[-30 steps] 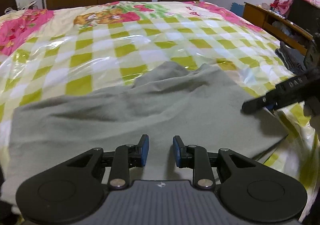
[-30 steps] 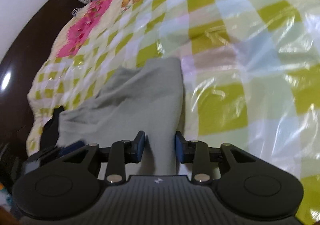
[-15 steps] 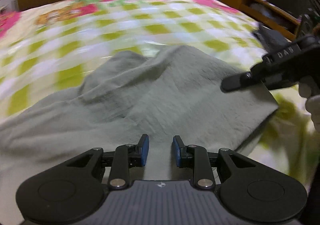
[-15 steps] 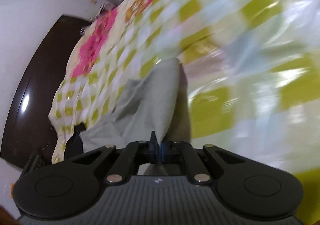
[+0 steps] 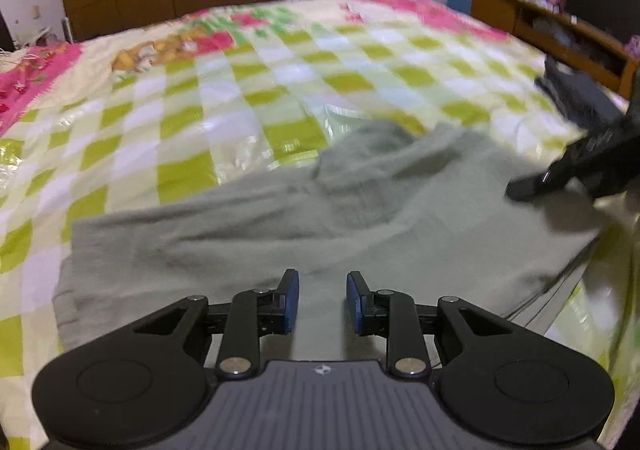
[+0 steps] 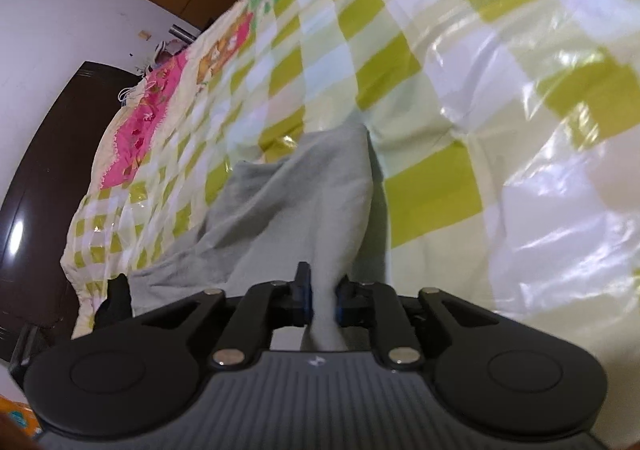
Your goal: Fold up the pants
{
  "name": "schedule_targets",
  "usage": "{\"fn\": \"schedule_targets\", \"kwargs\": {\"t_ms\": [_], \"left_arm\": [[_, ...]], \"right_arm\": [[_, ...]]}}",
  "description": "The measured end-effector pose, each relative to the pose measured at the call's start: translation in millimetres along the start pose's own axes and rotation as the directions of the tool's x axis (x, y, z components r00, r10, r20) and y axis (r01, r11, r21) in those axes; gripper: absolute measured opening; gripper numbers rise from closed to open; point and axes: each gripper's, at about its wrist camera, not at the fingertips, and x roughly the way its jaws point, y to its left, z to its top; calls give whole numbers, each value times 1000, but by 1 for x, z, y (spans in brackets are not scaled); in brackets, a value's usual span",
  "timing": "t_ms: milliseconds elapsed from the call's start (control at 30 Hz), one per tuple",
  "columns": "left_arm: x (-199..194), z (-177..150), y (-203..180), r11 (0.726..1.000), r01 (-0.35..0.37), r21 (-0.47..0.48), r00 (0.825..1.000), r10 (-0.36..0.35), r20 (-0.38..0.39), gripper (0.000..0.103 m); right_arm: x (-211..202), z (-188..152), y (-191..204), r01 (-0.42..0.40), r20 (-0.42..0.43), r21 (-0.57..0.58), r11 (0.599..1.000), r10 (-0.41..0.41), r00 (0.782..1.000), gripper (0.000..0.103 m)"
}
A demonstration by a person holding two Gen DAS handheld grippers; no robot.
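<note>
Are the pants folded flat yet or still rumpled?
Still rumpled: the pants lie bunched with a raised ridge, one edge pinched in the right gripper.

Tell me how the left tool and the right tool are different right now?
The left tool has a clear gap between its blue pads and nothing in it; it hangs over the grey pants. The right tool has pants cloth between its pads, and its gap is narrower, having just widened a little. Both are black with blue pads.
</note>
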Motion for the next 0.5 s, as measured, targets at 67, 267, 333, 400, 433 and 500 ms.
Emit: {"fn": "schedule_targets", "kwargs": {"t_ms": [67,267,333,400,433,500], "left_arm": [[2,4,0,1000,-23,-1,999,23,31,39],[45,13,3,996,-84,30,996,85,-33,40],[41,11,1,995,-95,35,995,95,-13,40],[23,9,-2,994,-99,40,995,98,30,40],[15,6,-4,993,-107,54,993,105,45,41],[1,-6,-3,981,-170,95,985,165,60,41]], "right_arm": [[3,-1,-3,4,-22,0,1000,-4,1000,23],[-12,-4,9,-11,-15,-12,1000,11,1000,5],[-21,-1,17,-36,0,-26,999,36,999,4],[-29,-1,31,-46,16,-55,997,47,999,4],[-32,-1,38,-51,24,-70,996,53,998,4],[-38,-1,55,-70,39,-94,993,74,997,4]]}}
